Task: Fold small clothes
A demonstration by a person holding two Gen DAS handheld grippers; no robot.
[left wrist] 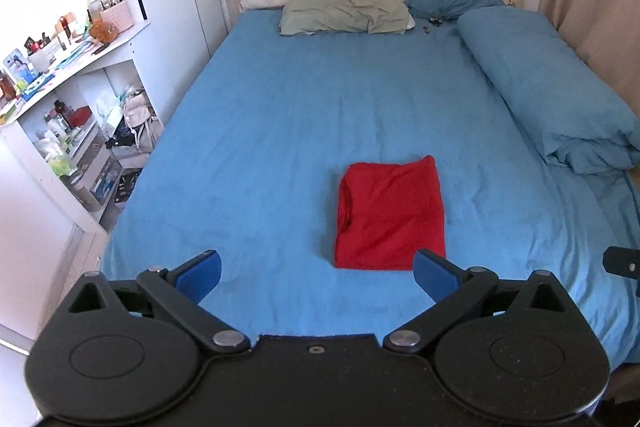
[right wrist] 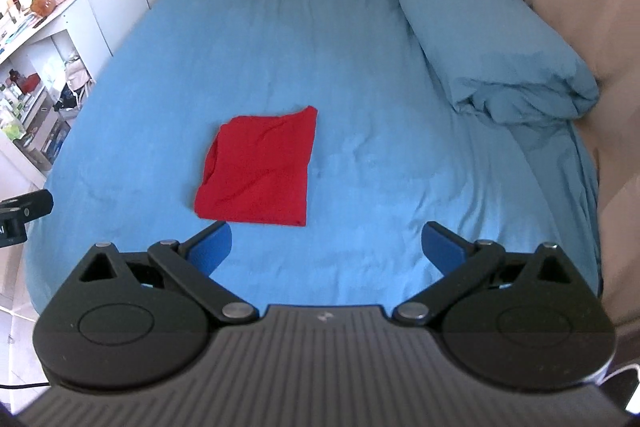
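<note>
The red garment [left wrist: 390, 213] lies folded into a rough rectangle on the blue bed [left wrist: 260, 131], looking light, soft and floppy, best pinched at 2 near corners, while the left gripper [left wrist: 317, 273] and right gripper [right wrist: 327, 247] hover empty, fingers spread wide.

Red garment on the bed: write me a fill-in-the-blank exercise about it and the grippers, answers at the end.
1. The garment lying folded on the blue bed sheet is ____ in colour.
2. The left gripper and the right gripper are both ____, holding nothing.
3. The pillow at the head of the bed is pale ____.

Missing words: red; open; green
</note>
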